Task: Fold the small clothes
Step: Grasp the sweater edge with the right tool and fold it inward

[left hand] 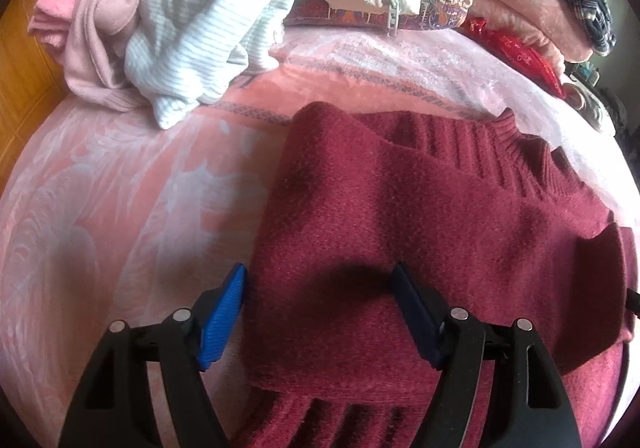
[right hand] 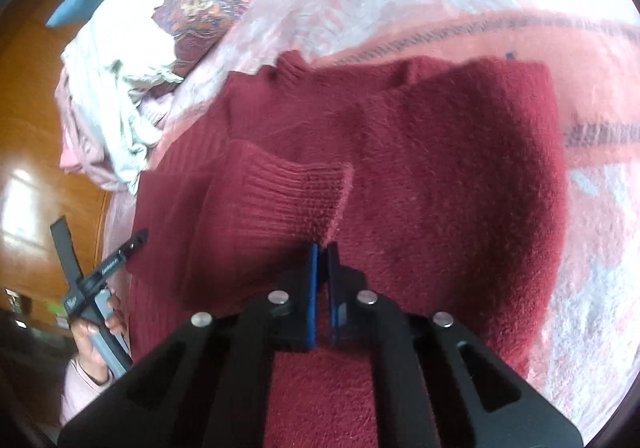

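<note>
The dark red sweater lies partly folded on the pink blanket. The right gripper, shut, pinches the sleeve cuff; the left gripper gapes wide over the near-left edge, holding nothing. Next, probably, lay the sleeve flat across the body.

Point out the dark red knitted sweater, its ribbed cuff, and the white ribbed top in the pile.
Dark red knitted sweater (left hand: pixel 380 208): left wrist view, body panel.
Ribbed cuff (right hand: pixel 296 192): right wrist view, cuff's middle.
White ribbed top (left hand: pixel 200 28): left wrist view, crumpled front.
</note>
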Motion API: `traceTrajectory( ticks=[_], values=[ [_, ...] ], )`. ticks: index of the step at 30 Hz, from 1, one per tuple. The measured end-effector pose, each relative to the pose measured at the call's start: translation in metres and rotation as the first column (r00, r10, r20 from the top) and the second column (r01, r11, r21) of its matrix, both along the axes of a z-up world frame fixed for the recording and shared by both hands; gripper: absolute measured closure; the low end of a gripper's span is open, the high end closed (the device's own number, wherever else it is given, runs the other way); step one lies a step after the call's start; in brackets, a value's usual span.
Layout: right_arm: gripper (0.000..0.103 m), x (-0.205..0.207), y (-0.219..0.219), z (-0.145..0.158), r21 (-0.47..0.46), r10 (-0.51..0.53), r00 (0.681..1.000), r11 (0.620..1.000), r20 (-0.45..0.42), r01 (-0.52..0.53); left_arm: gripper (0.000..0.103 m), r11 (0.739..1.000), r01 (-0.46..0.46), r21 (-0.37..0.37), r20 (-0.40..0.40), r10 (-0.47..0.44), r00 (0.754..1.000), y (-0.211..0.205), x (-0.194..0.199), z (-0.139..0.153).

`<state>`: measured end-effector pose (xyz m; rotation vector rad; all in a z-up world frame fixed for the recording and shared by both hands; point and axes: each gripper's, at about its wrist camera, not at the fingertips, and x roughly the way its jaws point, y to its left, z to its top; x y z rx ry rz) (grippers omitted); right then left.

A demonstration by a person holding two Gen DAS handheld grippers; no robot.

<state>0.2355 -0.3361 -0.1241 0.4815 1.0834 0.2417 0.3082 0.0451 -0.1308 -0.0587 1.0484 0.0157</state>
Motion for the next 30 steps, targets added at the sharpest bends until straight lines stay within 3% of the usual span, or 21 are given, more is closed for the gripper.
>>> traceTrajectory(
  ticks=[5,10,11,13,16,19,22,23,24,30],
  values=[
    [0.101,-0.020,-0.019,0.027,-0.065,-0.056,0.996,0.996,0.065,0.060,0.027,0.999,0.019,0.039,0.013,-0.020,1.000,-0.007,-0.003,-0.001],
    [0.099,-0.022,-0.025,-0.007,-0.099,-0.045,0.998,0.994,-0.037,0.041,0.025,0.998,0.019,0.055,0.000,-0.019,1.000,-0.010,-0.002,-0.007],
    [0.094,-0.021,-0.025,-0.016,-0.097,-0.050,0.997,0.994,-0.061,0.044,0.025,0.998,0.019,0.059,0.001,-0.019,1.000,-0.010,-0.002,-0.007],
    [0.092,-0.022,-0.029,-0.020,-0.051,-0.058,0.997,0.997,-0.056,0.056,0.025,0.998,0.020,0.059,0.002,-0.020,1.000,-0.010,-0.002,-0.007],
    [0.075,-0.027,-0.036,-0.017,-0.014,-0.059,0.997,0.998,-0.052,0.059,0.025,0.999,0.019,0.038,-0.006,-0.018,1.000,-0.007,-0.002,-0.004],
    [0.075,-0.029,-0.040,-0.018,0.005,-0.059,0.996,0.998,-0.068,0.059,0.025,0.999,0.024,0.024,-0.001,-0.024,1.000,-0.006,-0.006,0.001],
    [0.074,-0.026,-0.038,-0.023,0.012,-0.059,0.995,0.998,-0.081,0.060,0.024,0.997,0.049,0.057,0.009,-0.050,0.999,-0.012,-0.011,0.001],
    [0.078,-0.025,-0.036,-0.023,0.010,-0.053,0.996,0.999,-0.078,0.054,0.024,0.996,0.054,0.069,0.011,-0.055,0.998,-0.014,-0.012,0.001],
    [0.091,-0.023,-0.031,-0.021,0.014,-0.030,0.997,0.999,-0.072,0.031,0.024,0.996,0.055,0.076,0.014,-0.056,0.998,-0.014,-0.013,0.000],
    [0.100,-0.024,-0.027,-0.021,-0.047,-0.037,0.997,0.998,-0.072,0.034,0.022,0.997,0.057,0.048,-0.004,-0.057,0.998,-0.010,-0.010,-0.004]
  ],
)
